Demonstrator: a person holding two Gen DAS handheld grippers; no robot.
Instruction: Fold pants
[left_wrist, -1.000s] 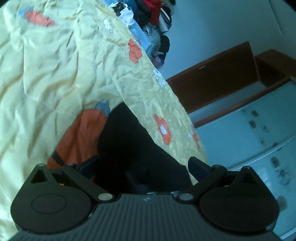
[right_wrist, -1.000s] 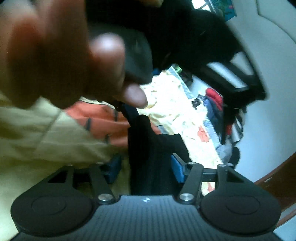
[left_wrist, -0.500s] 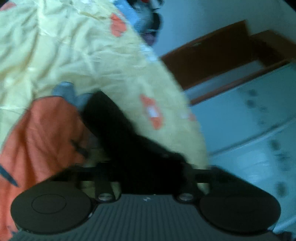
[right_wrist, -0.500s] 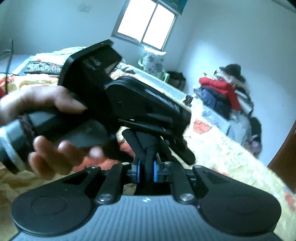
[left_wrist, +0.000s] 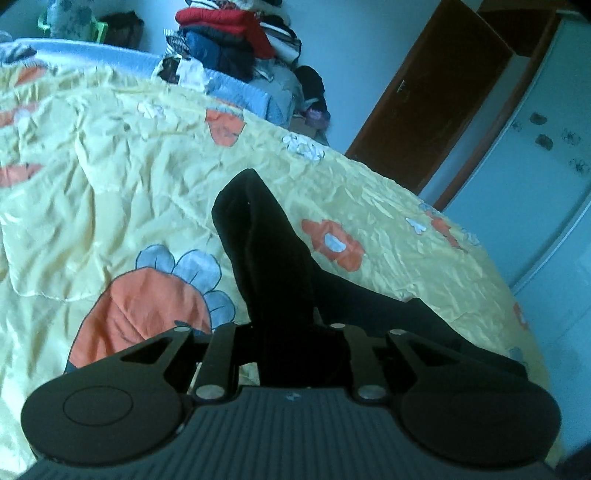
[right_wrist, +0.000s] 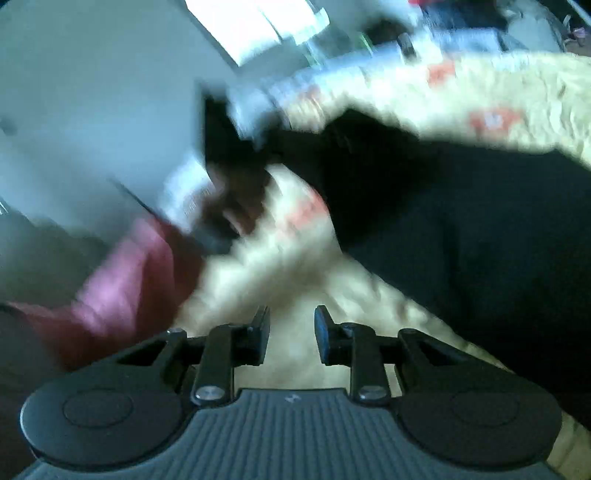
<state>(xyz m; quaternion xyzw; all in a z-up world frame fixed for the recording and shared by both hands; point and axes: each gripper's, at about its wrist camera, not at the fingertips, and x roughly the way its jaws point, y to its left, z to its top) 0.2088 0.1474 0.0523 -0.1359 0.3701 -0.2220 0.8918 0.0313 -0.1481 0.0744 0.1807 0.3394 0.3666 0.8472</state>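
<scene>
Half a second ago clamped on the black pants (right_wrist: 461, 229), the right gripper (right_wrist: 291, 334) now gapes empty, while the left gripper (left_wrist: 291, 343) stays pinched on them, cloth running toward 12 o'clock

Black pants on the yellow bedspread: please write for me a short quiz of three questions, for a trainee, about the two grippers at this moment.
1. True or false: the left gripper is shut on the black pants.
2. Multiple choice: between its fingers, the right gripper has A) the pants, B) nothing, C) a red sweater.
3. Fill in: the pants lie on a yellow ____ with orange flowers.

Key
1. True: black cloth fills the space between the left gripper's fingers.
2. B: its fingers stand apart over the bedspread, and the pants lie to the right.
3. bedspread
</scene>
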